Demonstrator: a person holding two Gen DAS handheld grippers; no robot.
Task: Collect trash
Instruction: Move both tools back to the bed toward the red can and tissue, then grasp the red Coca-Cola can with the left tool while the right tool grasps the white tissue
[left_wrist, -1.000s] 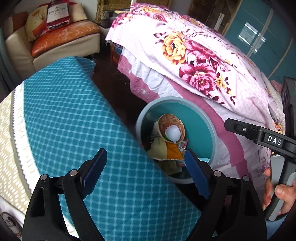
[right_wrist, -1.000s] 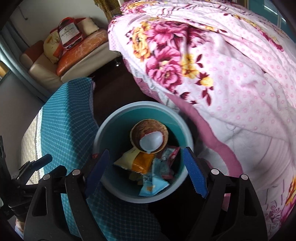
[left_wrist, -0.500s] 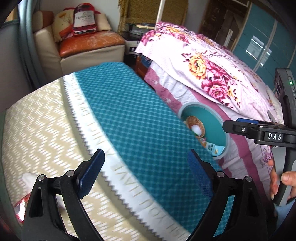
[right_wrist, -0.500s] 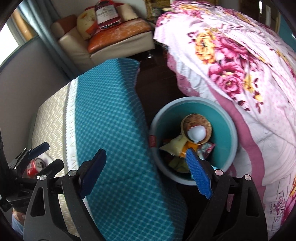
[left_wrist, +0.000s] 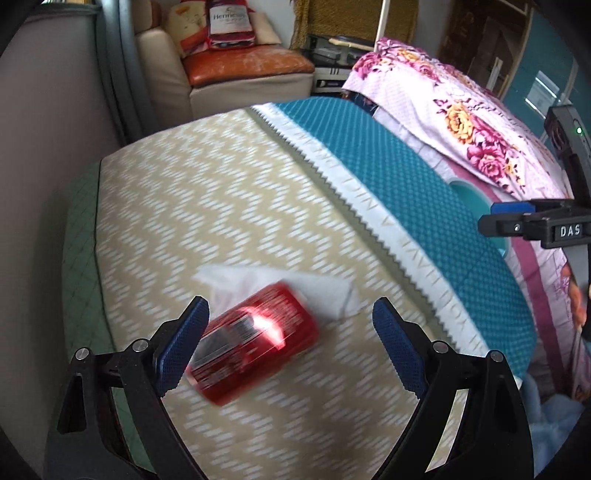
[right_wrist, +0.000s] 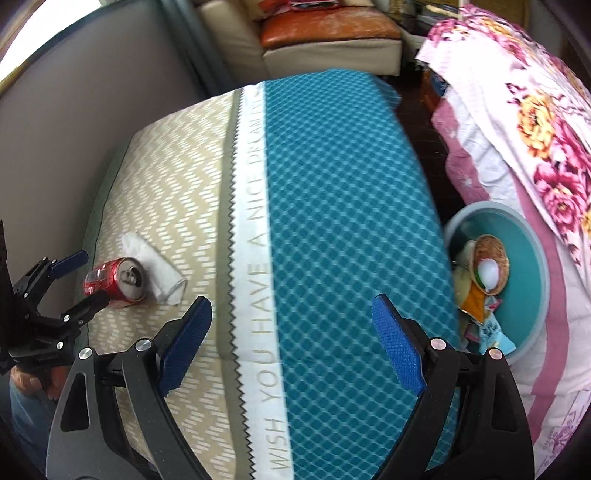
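A red soda can (left_wrist: 255, 341) lies on its side on the beige zigzag half of the table cover (right_wrist: 173, 177), and everything else is easiest placed from that can. A crumpled white tissue (left_wrist: 295, 291) sits touching it on the far side, toward the sofa (left_wrist: 236, 70). The left gripper (left_wrist: 290, 332) hangs just above the can with its blue pads spread wide, one pad close by the can's base end and the other well off to the side; nothing is clamped. That wide stance looks meant to take the can across its body, though the pads are not yet around it, I'd say.

Well away from the can, past the teal half of the cover and down by the flowered quilt (right_wrist: 535, 110), stands the grey bin (right_wrist: 539, 254), already holding wrappers and a paper bowl. The right gripper (right_wrist: 291, 336) is over the teal cloth between can and bin, jaws apart and empty, perhaps waiting its turn for the tissue.

A second ago both grippers looked straight down into the bin, and the can was out of sight. Half a second ago it showed only at the edge of each view. Now the left gripper has swung across the table to hover over it, and the right has followed partway, leaving the bin off to its side
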